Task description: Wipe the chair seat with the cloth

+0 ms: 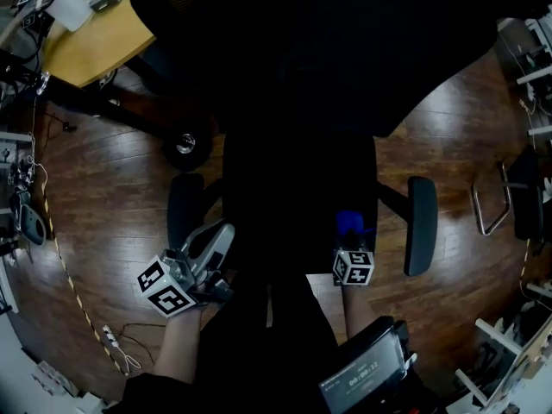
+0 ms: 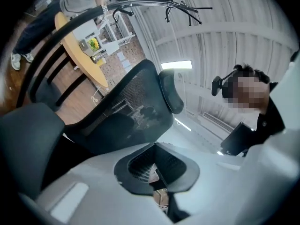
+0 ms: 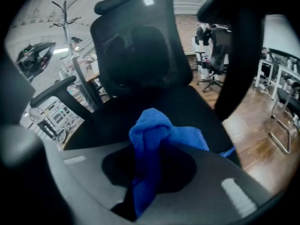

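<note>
The chair (image 1: 285,76) is standing on wheels on a glossy wood floor (image 1: 103,197), so a hard push is risking rolling it away. The left gripper (image 2: 158,172), jaws together on nothing, is hanging off the seat's (image 1: 293,197) front left corner and bracing nothing. The cloth (image 3: 150,139) is bunching in the right gripper's (image 1: 352,244) clamped jaws over the front right corner, so probably only a narrow wad is wiping. The black seat is hiding dirt, and a table (image 1: 95,41) is crowding the room.

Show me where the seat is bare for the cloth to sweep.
The black chair seat is bare from the black left armrest across to the matching right armrest. Crowded only at the front: the right gripper with the bunched blue cloth front-right, the left gripper front-left.
</note>
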A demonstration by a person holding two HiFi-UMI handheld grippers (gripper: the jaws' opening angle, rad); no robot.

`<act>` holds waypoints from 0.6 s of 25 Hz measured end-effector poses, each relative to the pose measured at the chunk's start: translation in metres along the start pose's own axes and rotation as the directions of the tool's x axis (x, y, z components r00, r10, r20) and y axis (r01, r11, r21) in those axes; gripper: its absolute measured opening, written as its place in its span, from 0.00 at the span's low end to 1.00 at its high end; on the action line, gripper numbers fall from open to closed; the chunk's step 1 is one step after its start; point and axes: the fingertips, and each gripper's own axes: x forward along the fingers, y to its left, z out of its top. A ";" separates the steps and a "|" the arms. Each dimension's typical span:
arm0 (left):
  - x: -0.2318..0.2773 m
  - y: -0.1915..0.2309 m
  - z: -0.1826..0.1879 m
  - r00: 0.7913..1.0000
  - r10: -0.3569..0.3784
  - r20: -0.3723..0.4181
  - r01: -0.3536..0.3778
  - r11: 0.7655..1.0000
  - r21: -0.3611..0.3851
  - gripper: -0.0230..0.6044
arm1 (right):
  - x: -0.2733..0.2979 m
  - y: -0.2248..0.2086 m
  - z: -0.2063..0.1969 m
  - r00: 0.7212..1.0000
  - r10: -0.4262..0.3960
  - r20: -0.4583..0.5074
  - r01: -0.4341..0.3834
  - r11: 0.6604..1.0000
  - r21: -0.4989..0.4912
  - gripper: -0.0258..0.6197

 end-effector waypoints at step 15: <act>-0.135 0.032 0.039 0.943 0.212 0.258 -0.222 0.975 0.011 0.04 | 0.073 0.333 -0.095 0.831 0.491 -0.262 -0.549 0.803 -0.233 0.13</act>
